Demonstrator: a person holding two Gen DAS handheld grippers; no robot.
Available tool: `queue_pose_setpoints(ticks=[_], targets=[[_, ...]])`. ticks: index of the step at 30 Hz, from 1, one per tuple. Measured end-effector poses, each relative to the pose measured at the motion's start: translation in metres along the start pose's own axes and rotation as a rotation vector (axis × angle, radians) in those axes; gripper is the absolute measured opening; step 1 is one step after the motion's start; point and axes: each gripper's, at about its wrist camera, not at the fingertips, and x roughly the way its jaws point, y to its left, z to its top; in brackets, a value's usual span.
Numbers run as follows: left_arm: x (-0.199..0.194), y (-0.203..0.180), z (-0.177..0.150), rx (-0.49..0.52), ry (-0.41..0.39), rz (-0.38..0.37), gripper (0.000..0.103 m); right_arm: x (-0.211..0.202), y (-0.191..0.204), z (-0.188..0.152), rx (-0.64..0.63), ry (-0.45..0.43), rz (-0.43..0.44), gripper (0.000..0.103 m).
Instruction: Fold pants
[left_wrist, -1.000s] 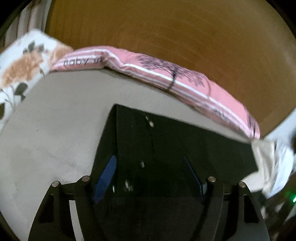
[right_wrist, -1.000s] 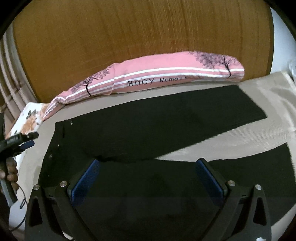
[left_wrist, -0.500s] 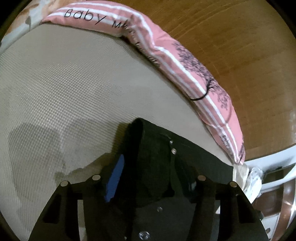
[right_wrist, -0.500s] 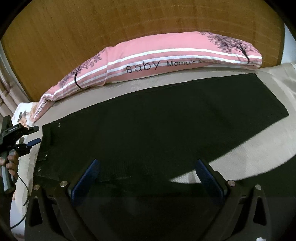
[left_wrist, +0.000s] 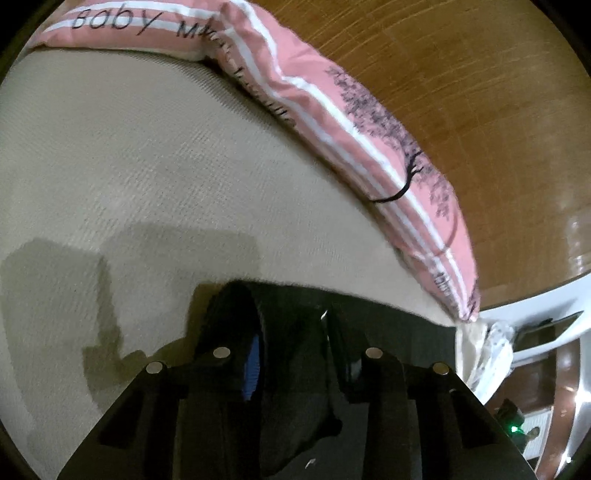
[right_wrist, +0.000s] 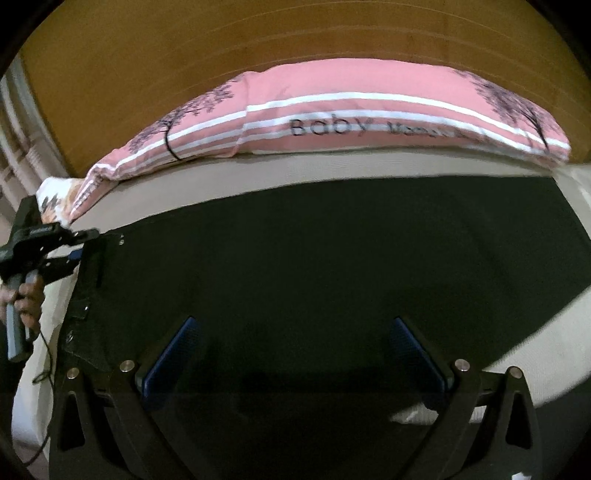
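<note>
Wood headboard (right_wrist: 147, 74) fills the back, with a pink "Baby" pillow (right_wrist: 332, 118) along the beige bed (left_wrist: 129, 166). Black pants (right_wrist: 314, 266) lie flat across the mattress, waistband out toward 9 o'clock. Left hand-held gripper (left_wrist: 291, 354) is pinching a bunched bit of the waistband between its pads. Right hand-held gripper (right_wrist: 295, 354) is spread wide, hanging over the pants at 6 o'clock, pinching nothing.

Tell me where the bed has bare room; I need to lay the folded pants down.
Bare beige mattress lies left of the waistband, up to the pink pillow. A narrow strip runs between pants and pillow. The middle is covered by pants; both grippers crowd the near edge.
</note>
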Motion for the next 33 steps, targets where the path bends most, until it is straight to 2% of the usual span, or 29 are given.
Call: queue_pose_setpoints(ticks=[3, 5, 6, 10, 12, 14, 15, 19, 21, 25, 30, 33], targets=[[0.006, 0.002, -0.001, -0.046, -0.042, -0.007, 0.033, 0.007, 0.003, 0.013, -0.056, -0.006, 0.018, 0.103], [0.004, -0.001, -0.006, -0.026, -0.082, 0.025, 0.01, 0.013, 0.002, 0.024, -0.087, -0.003, 0.029, 0.103], [0.001, -0.004, -0.009, 0.003, -0.097, 0.042, 0.01, 0.015, 0.001, 0.028, -0.095, 0.0, 0.035, 0.103], [-0.029, -0.018, -0.021, 0.07, -0.195, -0.053, 0.008, 0.024, -0.007, 0.052, -0.163, 0.015, 0.077, 0.103], [-0.043, -0.031, -0.028, 0.12, -0.229, -0.09, 0.008, 0.027, -0.012, 0.068, -0.224, 0.024, 0.141, 0.102], [-0.054, -0.041, -0.035, 0.16, -0.251, -0.131, 0.008, 0.03, -0.016, 0.086, -0.297, 0.054, 0.278, 0.095], [-0.061, -0.046, -0.04, 0.184, -0.266, -0.162, 0.008, 0.032, -0.017, 0.095, -0.335, 0.068, 0.302, 0.095], [-0.079, -0.056, -0.051, 0.226, -0.292, -0.211, 0.008, 0.048, -0.018, 0.129, -0.454, 0.122, 0.31, 0.086], [-0.084, -0.06, -0.056, 0.251, -0.299, -0.214, 0.008, 0.06, -0.017, 0.143, -0.526, 0.184, 0.337, 0.084], [-0.092, -0.068, -0.06, 0.29, -0.295, -0.213, 0.008, 0.081, -0.014, 0.153, -0.676, 0.286, 0.402, 0.071], [-0.092, -0.069, -0.059, 0.305, -0.298, -0.184, 0.008, 0.109, -0.012, 0.155, -0.799, 0.392, 0.409, 0.066], [-0.087, -0.064, -0.057, 0.287, -0.287, -0.169, 0.008, 0.123, -0.02, 0.156, -0.809, 0.447, 0.417, 0.05]])
